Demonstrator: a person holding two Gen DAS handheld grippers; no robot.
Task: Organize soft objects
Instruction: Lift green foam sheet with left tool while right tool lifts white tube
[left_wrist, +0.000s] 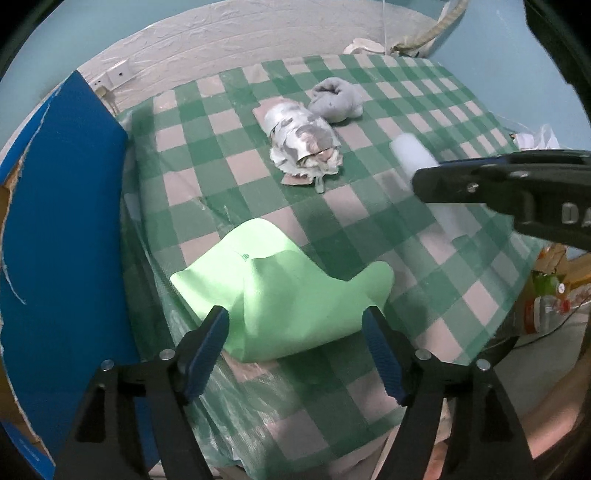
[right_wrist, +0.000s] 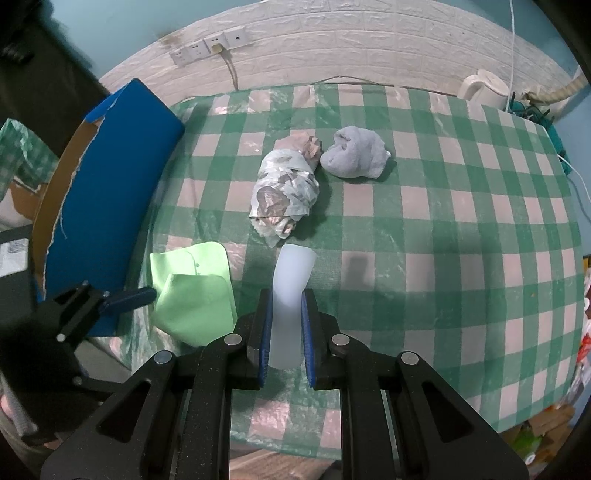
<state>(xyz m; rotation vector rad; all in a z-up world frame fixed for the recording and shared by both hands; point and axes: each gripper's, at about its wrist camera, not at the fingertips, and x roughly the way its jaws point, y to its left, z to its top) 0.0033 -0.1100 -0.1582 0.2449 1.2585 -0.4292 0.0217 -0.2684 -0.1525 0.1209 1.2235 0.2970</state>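
Soft stuff is spread over the checkered table (right_wrist: 443, 229). Right claw (right_wrist: 284, 325) is clamped on a pale translucent soft tube (right_wrist: 291, 280) at the bottom middle of its view, the tube poking forward past the fingertips. Left claw (left_wrist: 295, 350) is spread wide apart, grasping nothing, with the light green cloth (left_wrist: 280, 288) lying just in front of it near the table's edge. Patterned rolled bundle (right_wrist: 286, 192) and grey balled-up cloth (right_wrist: 354, 157) sit side by side mid-table, upper center. Blue box (right_wrist: 110, 192) stands along the left.

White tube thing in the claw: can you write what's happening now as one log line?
right claw: shut on white foam tube | left claw: open, at green cloth | patterned bundle, grey towel: on table
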